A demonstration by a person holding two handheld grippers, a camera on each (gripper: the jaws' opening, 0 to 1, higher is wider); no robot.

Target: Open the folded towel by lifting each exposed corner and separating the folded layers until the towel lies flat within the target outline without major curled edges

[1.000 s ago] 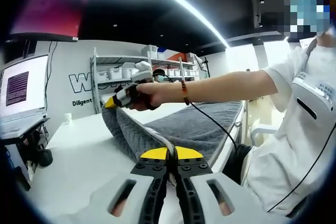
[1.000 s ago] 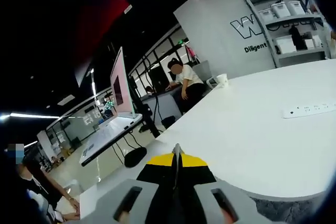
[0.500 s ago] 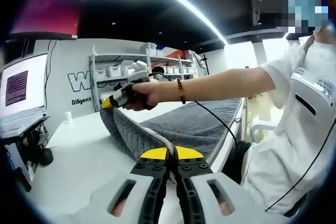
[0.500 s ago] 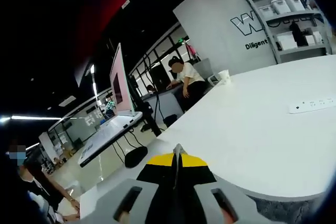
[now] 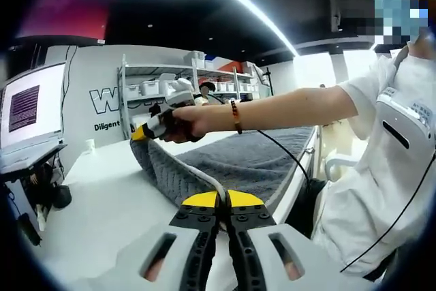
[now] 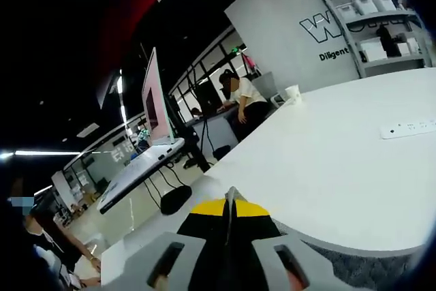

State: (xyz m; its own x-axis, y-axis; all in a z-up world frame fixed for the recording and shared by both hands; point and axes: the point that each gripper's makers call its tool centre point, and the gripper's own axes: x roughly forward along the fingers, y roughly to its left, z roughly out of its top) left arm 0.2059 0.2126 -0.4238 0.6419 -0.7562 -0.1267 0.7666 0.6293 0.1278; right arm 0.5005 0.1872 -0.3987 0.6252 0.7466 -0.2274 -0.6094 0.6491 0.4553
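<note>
Grey towel (image 5: 252, 161) at centre frame in the left gripper view, draped over the right edge of the white table (image 5: 102, 202), its near white-trimmed hem raised and stretched between two clamps. Left gripper (image 5: 219, 204) at bottom centre, jaws clenched on that hem. Right gripper (image 5: 144, 132) at left of centre, gripped in a hand (image 5: 180, 122), pinched on the far corner. In the right gripper view, right gripper (image 6: 231, 210) at bottom centre, jaws pressed together, grey towel (image 6: 368, 270) at lower right, power strip (image 6: 409, 128) at right edge, paper cup (image 6: 293, 93) further back.
</note>
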